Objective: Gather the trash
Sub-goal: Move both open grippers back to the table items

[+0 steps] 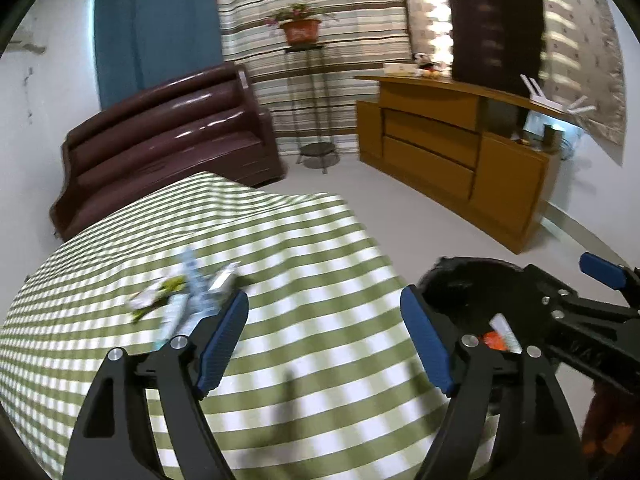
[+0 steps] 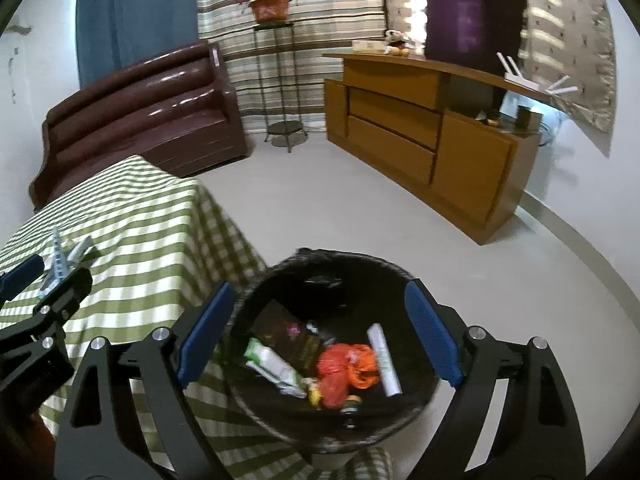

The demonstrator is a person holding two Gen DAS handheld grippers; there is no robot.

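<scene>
Left wrist view: the left gripper (image 1: 324,340) hangs with jaws spread and empty over a green-checked tablecloth (image 1: 304,248); crumpled wrappers (image 1: 188,296) lie at centre left. A brown sofa (image 1: 168,136) fills the upper left.

Right wrist view: the right gripper (image 2: 316,332), jaws spread and empty, frames a black bin (image 2: 256,292) holding trash (image 2: 344,368); a wooden cabinet (image 2: 432,136) stands at upper right on pale floor (image 2: 320,200).

- We see a black trash bin (image 2: 332,280) at six o'clock, open-topped, holding a crumpled orange bag (image 2: 346,368), a white roll (image 2: 384,360) and a green-white wrapper (image 2: 272,368).
- At nine o'clock, loose wrappers (image 1: 188,300) lie on the checked tablecloth (image 1: 320,280).
</scene>
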